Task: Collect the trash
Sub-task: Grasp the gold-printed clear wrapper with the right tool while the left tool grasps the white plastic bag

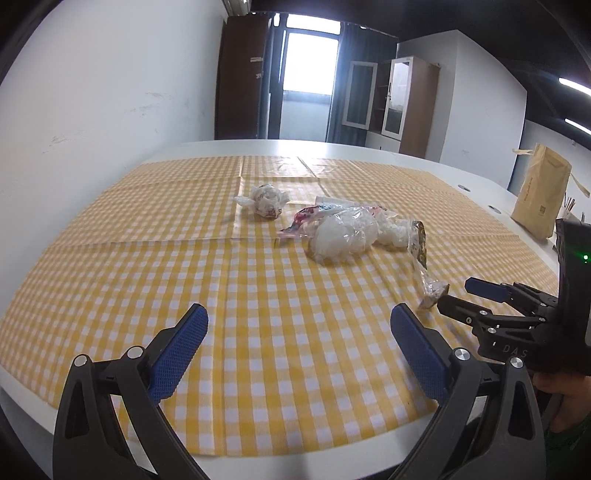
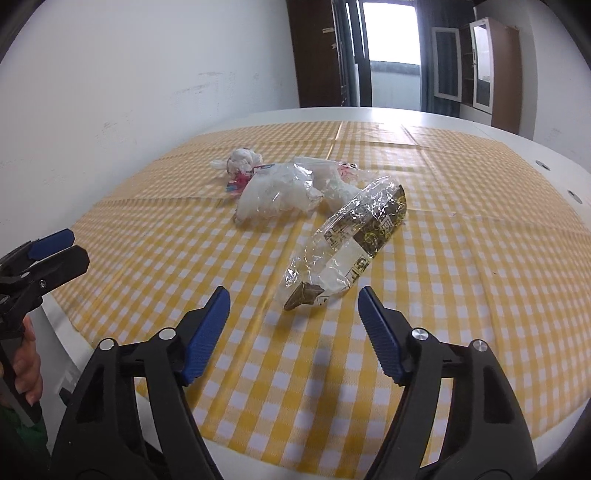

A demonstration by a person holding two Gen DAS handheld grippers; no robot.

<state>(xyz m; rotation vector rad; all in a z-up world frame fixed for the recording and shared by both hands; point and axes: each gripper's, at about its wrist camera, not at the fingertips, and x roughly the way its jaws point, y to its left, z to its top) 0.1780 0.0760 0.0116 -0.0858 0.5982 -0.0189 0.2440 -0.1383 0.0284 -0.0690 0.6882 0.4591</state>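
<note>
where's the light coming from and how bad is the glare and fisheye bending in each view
Left wrist view: the bright window at the back is blown out and puts a white sheen on the far table; the checked cloth bows toward the edges. Right wrist view: same window, glints on the clear printed wrapper, dark corners.

each gripper is matte black plastic with two long, ribbed fingers shaped like open triangular frames. the left gripper (image 1: 299,325) and the right gripper (image 2: 293,314) carry bright blue pads with a fine cross-hatched texture on the inner faces of the fingers (image 1: 177,354). round silver screw heads mark the finger pivots. the right unit's body shows pale "das" lettering and a small green light. a green sleeve (image 2: 14,435) covers the person's arm.
</note>
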